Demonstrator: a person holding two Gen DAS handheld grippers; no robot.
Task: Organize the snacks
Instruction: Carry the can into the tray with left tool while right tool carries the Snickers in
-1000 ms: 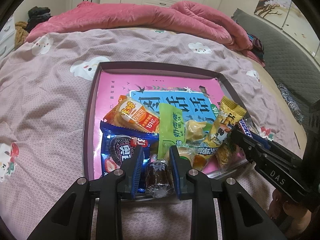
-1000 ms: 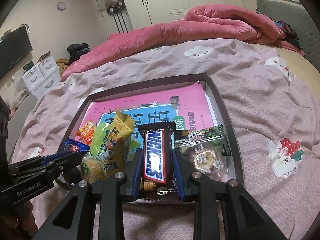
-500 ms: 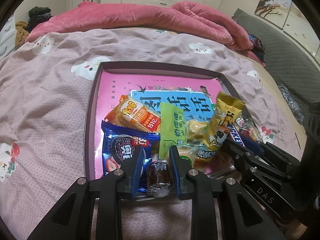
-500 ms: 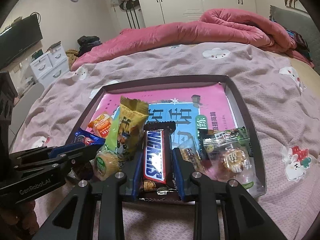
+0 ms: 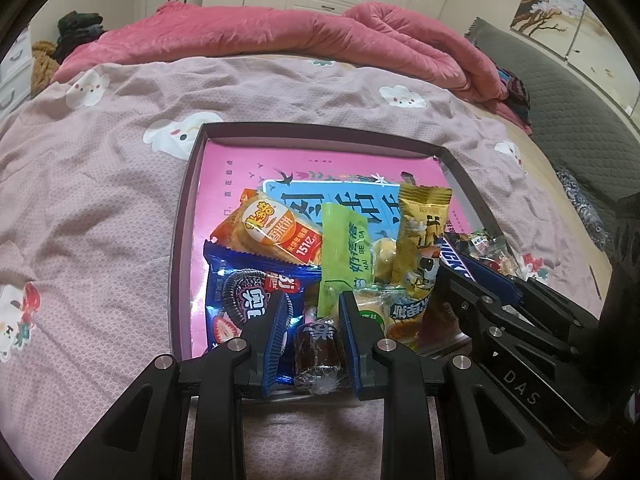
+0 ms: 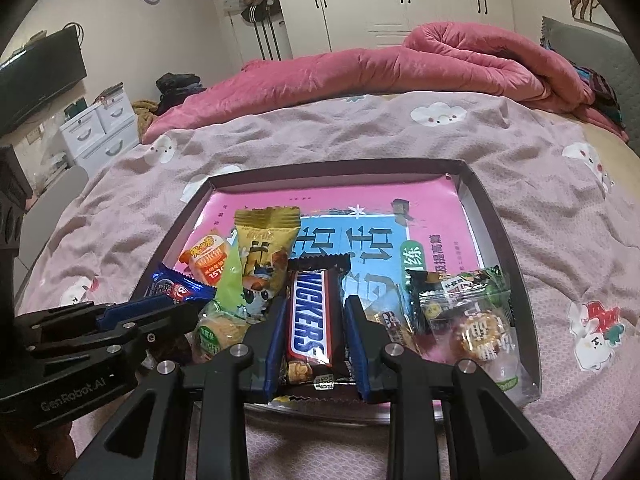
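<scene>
Both tools are loaded over the tray's point(image 6: 516, 280) near edge: the left tool point(image 5: 314, 340) pinches a dark candy point(image 5: 316, 350), the right tool point(image 6: 314, 340) clamps a Snickers point(image 6: 310, 316). Just ahead, packets lie in a loose heap; clear pouches point(image 6: 468, 316) sit right. Sorting looks barely begun: most of the tray is bare.

Home bedrm; bed point(image 6: 360, 132), wardrobe point(image 6: 400, 4)
</scene>
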